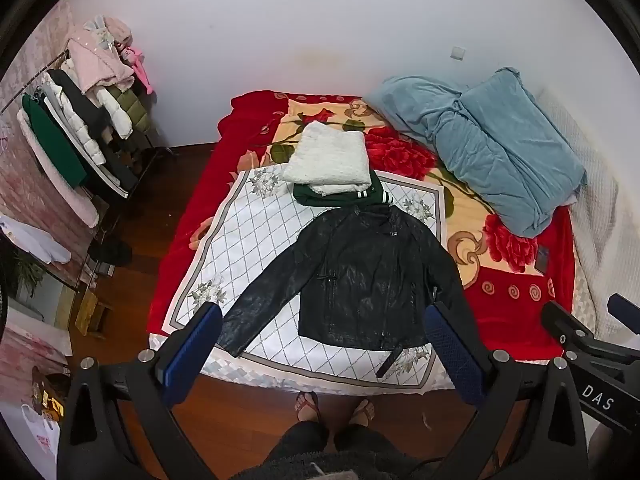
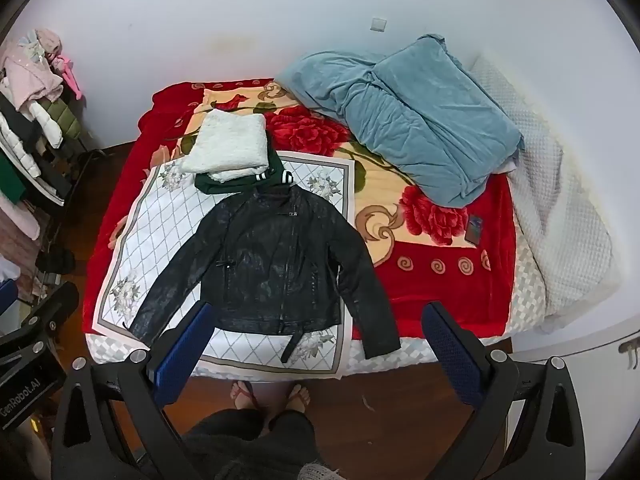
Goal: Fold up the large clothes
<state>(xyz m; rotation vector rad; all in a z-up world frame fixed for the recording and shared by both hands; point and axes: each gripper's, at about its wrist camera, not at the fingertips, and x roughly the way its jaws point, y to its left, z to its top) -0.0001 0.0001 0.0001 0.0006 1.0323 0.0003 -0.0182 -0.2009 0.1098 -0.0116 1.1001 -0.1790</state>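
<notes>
Fig. Both wrist views, looking steeply down at a bed from its foot.

Left gripper (image 1: 324, 344): jaws fully apart, nothing btwn pads. Black shiny leather-look jacket (image 1: 360, 276) lies flat, front up, sleeves spread, at 12 o'clock of the jaws and well apart from them. In this view its one cuff shows just beside the blue pad at 9 o'clock; the other sleeve runs behind the dark pad at 3 o'clock. No contact visible.

Right gripper (image 2: 320, 344): jaws likewise wide apart, empty. Jacket (image 2: 272, 264) at 12 o'clock, hem showing btwn the fingers, w/ a loose belt end trailing toward 6 o'clock.

Jacket rests on a white diamond-pattern cloth w/ grey border (image 1: 256, 236), spread over a red floral blanket (image 1: 516, 300). At the collar, 12 o'clock: a folded white fluffy garment (image 1: 328, 160) stacked on a folded dark green garment w/ striped cuffs (image 1: 340, 198). A crumpled pale blue quilt (image 1: 500, 148) lies at 2 o'clock, well apart.

No containers in view.

Edges: near bed edge lies just below the hem; the person's sandalled feet (image 1: 332, 404) stand on the wood floor at 6 o'clock. A clothes rack w/ hanging coats (image 1: 80, 136) stands at 10 o'clock, off the bed.
</notes>
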